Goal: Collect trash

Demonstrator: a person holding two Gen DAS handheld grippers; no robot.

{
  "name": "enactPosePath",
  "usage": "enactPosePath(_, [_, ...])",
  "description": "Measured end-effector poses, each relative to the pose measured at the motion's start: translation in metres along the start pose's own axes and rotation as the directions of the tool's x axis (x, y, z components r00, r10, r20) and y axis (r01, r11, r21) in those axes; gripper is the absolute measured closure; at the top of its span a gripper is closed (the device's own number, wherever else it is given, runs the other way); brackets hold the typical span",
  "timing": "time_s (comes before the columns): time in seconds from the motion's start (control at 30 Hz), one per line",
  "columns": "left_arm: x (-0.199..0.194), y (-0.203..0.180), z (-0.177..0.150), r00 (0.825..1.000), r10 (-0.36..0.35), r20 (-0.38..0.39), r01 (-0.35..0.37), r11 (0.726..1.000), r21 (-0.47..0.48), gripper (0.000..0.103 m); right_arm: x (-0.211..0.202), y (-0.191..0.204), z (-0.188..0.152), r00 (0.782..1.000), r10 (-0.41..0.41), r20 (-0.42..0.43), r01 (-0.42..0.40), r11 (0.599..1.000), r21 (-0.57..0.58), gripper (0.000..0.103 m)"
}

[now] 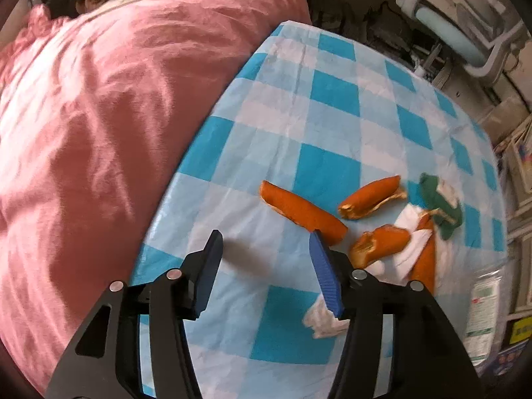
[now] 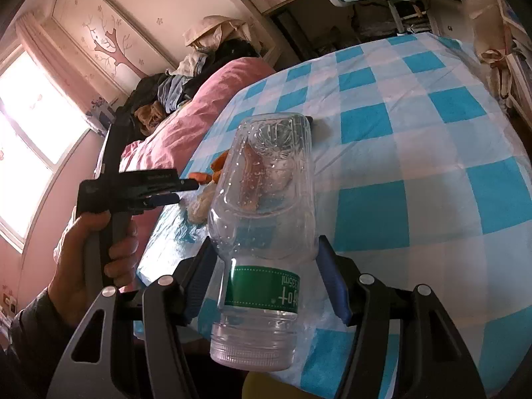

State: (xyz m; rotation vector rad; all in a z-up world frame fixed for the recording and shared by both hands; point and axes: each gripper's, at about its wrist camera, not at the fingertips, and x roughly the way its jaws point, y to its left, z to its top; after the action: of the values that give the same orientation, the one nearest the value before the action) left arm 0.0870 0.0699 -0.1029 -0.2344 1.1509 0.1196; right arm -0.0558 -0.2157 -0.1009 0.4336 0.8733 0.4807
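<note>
Several orange peel pieces (image 1: 301, 211) lie on the blue-and-white checked cloth (image 1: 332, 99), mixed with crumpled white tissue (image 1: 412, 249) and a green wrapper (image 1: 439, 202). My left gripper (image 1: 266, 236) hangs open just above the cloth, to the left of the peels, with nothing between its pads. A small wad of tissue (image 1: 324, 322) lies under its right finger. My right gripper (image 2: 265, 242) is shut on a clear plastic bottle (image 2: 262, 199) with a green label, held cap toward the camera. The left gripper (image 2: 179, 188) shows there too, with a hand (image 2: 96, 249) on its handle.
A pink duvet (image 1: 83, 133) bulges along the left side of the checked cloth. Heaped clothes (image 2: 186, 79) lie behind it. A pale blue chair (image 1: 465, 43) stands past the far edge, and stacked papers (image 1: 518, 166) line the right side. A window (image 2: 26, 139) is at the left.
</note>
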Motion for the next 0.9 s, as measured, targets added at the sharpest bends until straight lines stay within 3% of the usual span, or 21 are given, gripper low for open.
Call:
enactPosePath(0.17, [-0.001,0.011,0.004,0.991,-0.134,-0.012,0.132,0.986,-0.107,0.048,0.0,0.0,-0.002,1.0,-0.001,-0.001,0.001,1.0,0.003,0.044])
enactPosePath(0.43, [0.004,0.014,0.008,0.975,-0.221,-0.007,0.214,0.949,-0.232,0.047,0.001,0.001,-0.002,1.0,-0.001,-0.006,0.001,1.0,0.006,0.044])
enactPosePath(0.63, [0.012,0.002,0.017,0.978,-0.208,0.006,0.203,0.947,-0.247,0.047,0.002,-0.002,-0.001,1.0,-0.002,-0.006,0.002,1.0,0.01,0.044])
enactPosePath(0.9, [0.018,-0.01,0.028,0.989,-0.14,0.036,0.145,0.962,-0.233,0.047,0.002,-0.005,0.002,1.0,0.006,-0.004,-0.006,1.0,0.017,0.044])
